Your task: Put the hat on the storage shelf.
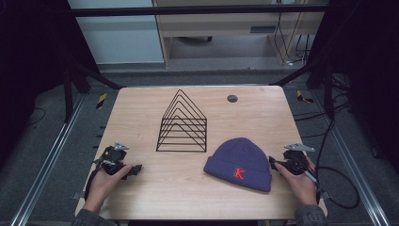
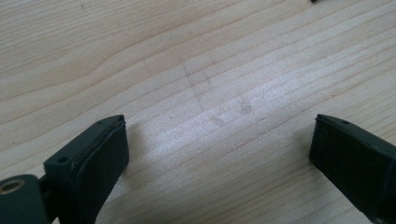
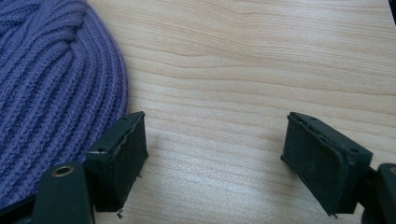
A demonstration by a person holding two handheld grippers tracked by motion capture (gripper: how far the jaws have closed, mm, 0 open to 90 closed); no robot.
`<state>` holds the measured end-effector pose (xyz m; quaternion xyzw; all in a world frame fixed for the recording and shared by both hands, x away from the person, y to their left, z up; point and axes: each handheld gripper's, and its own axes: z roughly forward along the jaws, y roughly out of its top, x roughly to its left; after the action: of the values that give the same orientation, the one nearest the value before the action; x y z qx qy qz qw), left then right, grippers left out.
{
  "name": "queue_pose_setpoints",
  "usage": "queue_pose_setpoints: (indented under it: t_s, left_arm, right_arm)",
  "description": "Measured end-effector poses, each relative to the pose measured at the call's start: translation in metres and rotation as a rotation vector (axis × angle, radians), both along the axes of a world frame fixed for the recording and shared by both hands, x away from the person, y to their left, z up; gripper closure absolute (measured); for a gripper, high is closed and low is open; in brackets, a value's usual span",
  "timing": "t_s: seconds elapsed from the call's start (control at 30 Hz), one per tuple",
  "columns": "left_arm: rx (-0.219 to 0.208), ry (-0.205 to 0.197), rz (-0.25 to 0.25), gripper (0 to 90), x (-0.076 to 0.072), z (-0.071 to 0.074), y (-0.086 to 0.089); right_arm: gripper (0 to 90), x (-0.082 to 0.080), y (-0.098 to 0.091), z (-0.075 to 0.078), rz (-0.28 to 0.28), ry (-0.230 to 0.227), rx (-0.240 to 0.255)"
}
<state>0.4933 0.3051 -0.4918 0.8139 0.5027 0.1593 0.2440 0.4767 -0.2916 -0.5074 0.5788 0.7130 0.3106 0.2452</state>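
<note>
purple hat [image 1: 240, 164] flat on table [image 1: 141, 103], just in front and right of wire rack [image 1: 182, 123]; left gripper [image 1: 133, 169] and right gripper [image 1: 273, 162] both spread, empty; risk: right jaw beside hat snagging knit.

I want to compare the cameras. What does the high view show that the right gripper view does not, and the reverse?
High view alone: the black wire rack, the red K on the beanie, the left gripper, both hands. Right gripper view alone: the beanie's ribbed knit up close and the right gripper with jaws wide apart over bare wood. Both share the purple beanie and the wooden table.
</note>
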Motion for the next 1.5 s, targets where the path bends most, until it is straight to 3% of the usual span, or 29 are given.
queue_pose_setpoints:
  t_s: [0.37,0.67,1.0,1.2,1.27,1.5]
  left_arm:
    - [0.001,-0.005,-0.002,0.2,-0.001,-0.002,-0.002]
    - [-0.004,-0.006,0.004,0.0,-0.001,-0.002,-0.003]
    - [-0.002,-0.008,0.005,0.0,-0.001,-0.003,-0.003]
    - [-0.007,-0.007,0.006,0.0,-0.002,-0.003,-0.004]
    - [-0.002,-0.005,0.003,0.0,-0.002,-0.002,-0.003]
    - [0.003,-0.005,0.002,0.0,-0.002,-0.002,-0.003]
  right_arm:
    - [19.5,0.001,0.001,0.002,0.011,0.029,-0.010]
    - [27.5,-0.003,0.006,0.013,0.031,-0.017,-0.059]
    - [40.8,-0.006,0.011,0.020,0.053,-0.017,-0.035]
    - [42.6,0.003,0.024,0.029,0.124,-0.007,-0.032]
    - [45.3,0.015,0.028,0.035,0.167,0.020,-0.054]
    - [50.4,0.040,0.035,0.043,0.224,0.070,-0.097]
